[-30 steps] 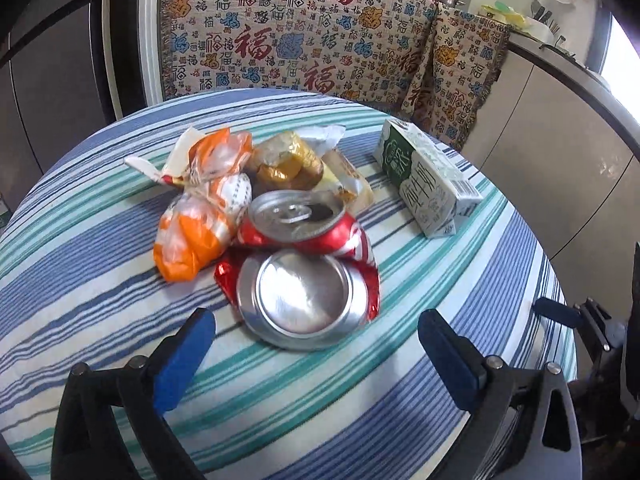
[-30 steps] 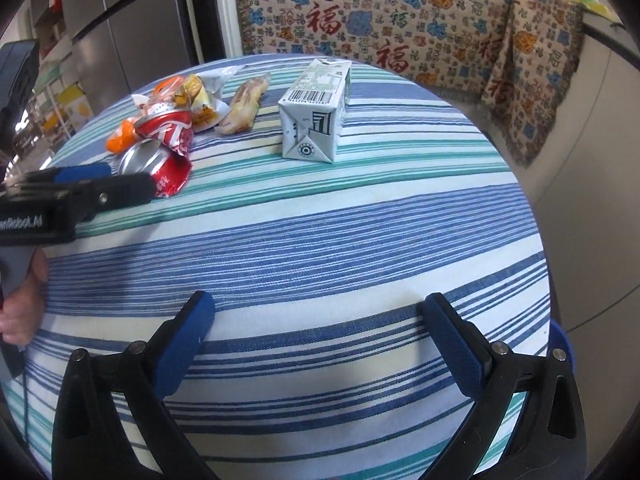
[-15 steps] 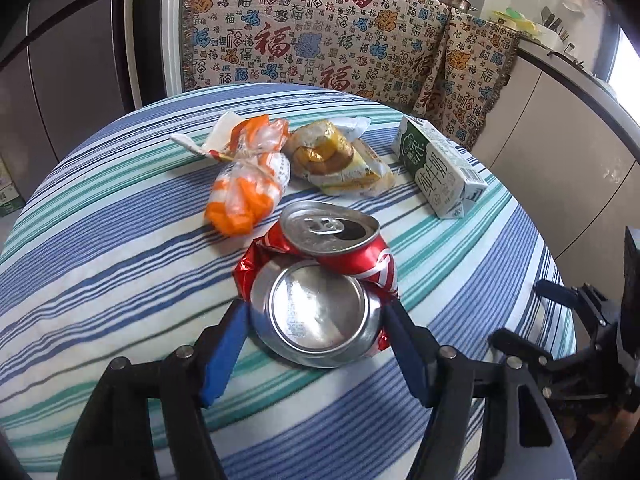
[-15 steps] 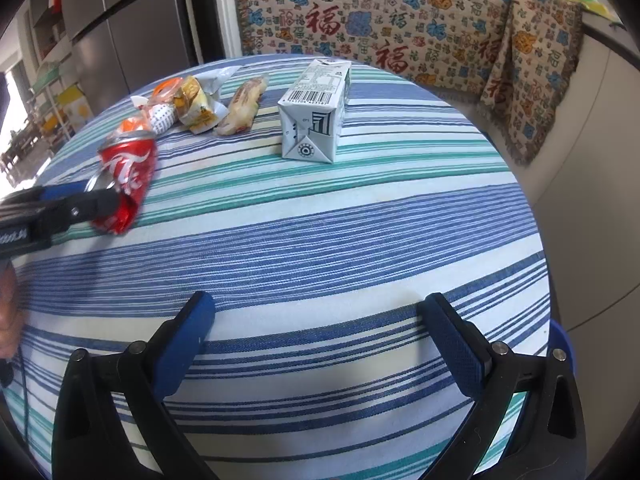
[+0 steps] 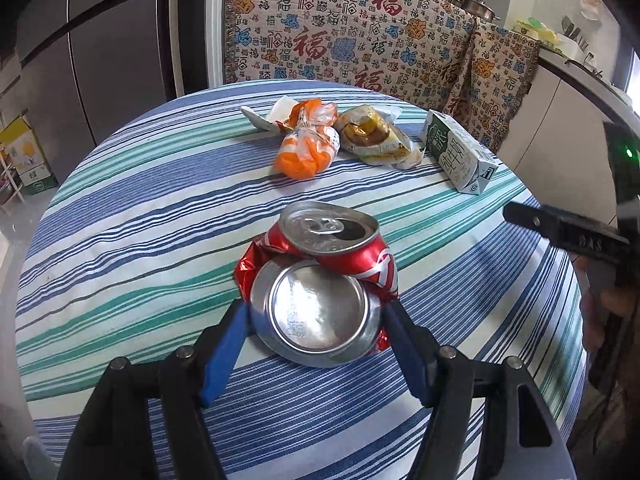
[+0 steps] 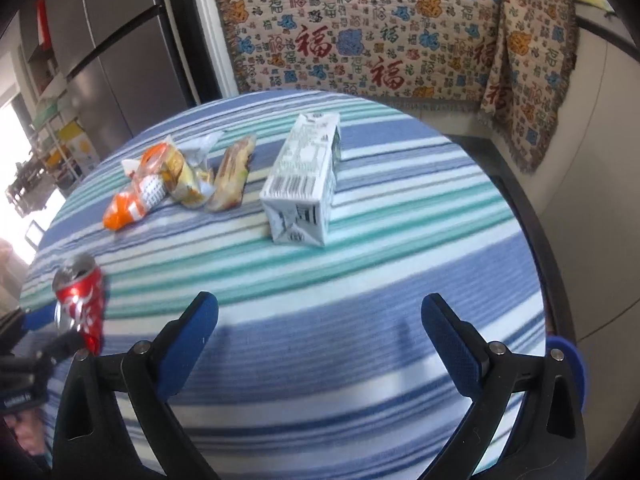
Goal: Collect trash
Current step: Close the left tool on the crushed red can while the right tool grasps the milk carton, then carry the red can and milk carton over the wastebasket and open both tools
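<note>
My left gripper (image 5: 318,320) is shut on a crushed red soda can (image 5: 320,280) and holds it above the striped table; the can also shows in the right wrist view (image 6: 80,300). An orange wrapper (image 5: 306,148), a yellow snack wrapper (image 5: 376,136) and a green and white milk carton (image 5: 456,152) lie at the table's far side. My right gripper (image 6: 320,320) is open and empty over the near part of the table, facing the carton (image 6: 304,184) and the wrappers (image 6: 160,180).
The round table has a blue, green and white striped cloth (image 5: 140,220). A patterned cloth covers a bench behind it (image 5: 352,40). A grey refrigerator (image 5: 100,40) stands at the left, a counter (image 5: 580,92) at the right.
My left gripper closed on the crushed can and lifted it back, away from the wrappers. My right gripper moved forward toward the carton, still open.
</note>
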### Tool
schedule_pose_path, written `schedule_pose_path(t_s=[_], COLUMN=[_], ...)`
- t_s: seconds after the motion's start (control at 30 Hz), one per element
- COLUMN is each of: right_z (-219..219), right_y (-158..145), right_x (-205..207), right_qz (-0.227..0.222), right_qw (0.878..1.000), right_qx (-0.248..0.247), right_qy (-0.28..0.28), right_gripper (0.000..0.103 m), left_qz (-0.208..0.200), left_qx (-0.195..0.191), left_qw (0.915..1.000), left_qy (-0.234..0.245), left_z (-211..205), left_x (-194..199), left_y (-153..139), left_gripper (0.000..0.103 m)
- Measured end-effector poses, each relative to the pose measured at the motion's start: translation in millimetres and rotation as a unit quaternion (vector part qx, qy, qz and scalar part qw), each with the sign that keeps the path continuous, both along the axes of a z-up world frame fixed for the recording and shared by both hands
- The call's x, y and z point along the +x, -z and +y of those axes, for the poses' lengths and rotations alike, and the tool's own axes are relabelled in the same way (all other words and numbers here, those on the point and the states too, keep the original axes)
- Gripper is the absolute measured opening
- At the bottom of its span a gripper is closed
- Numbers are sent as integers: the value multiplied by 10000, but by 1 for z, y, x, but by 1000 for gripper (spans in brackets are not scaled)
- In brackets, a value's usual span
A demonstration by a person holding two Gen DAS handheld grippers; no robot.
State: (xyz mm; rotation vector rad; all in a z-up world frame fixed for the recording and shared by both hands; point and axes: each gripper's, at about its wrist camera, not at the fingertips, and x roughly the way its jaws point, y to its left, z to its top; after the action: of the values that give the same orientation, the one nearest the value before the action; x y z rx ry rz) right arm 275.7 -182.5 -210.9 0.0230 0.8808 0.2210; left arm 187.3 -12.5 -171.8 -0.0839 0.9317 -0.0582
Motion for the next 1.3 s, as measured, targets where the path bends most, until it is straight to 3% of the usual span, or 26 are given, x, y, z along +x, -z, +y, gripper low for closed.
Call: schedule_pose_path(t_s=[0.1,0.2,0.23,0.27,0.3,0.63,0.7,0.77,0.93,1.0,1.07,1.3], right_z=[7,15,17,16,14,4,2,2,15,21,26,6], right_y=[-8,-5,0,4,5,7,4,-3,-16,-16,-11,-32], right_x=[42,78,86,88,84,-57,-64,-59,-37,-29,-23,-47], right_qz=[191,550,754,903,884,595,644,634,732,767,888,594], right_qw=[9998,9984,9970,9958,9959,9977,9975,9974,9947,9933,9905,9968], right_qx=[70,-46,-106,-116,-102,-225,-137,-155,-420,-602,-794,-200], right_qy=[67,146,129,135,176,-248,-267,-317,-591,-614,-689,-489], right_gripper=[99,87,55,40,38,39,40,58,64,64,39,38], left_qz=[-16,-3,-3,-1,-1,-71,-78,-69,-86,-79,-85,-210], left_qx=[4,-56,-62,-71,-82,-108,-108,-115,-99,-98,-101,-137], left_qw=[10000,9999,9999,9999,9999,9999,9999,9999,9999,9999,9999,9996], left_qy=[-66,-104,-115,-124,-129,-53,-49,-65,-80,-84,-68,96], left_z=[2,3,4,5,6,4,2,1,1,1,-2,-17], left_x=[-1,-3,-4,-5,-6,-22,-24,-23,-21,-19,-17,-20], left_y=[-1,1,1,1,1,-1,-1,-1,-5,-6,-8,-23], left_gripper=[71,71,71,71,71,71,71,71,71,71,71,71])
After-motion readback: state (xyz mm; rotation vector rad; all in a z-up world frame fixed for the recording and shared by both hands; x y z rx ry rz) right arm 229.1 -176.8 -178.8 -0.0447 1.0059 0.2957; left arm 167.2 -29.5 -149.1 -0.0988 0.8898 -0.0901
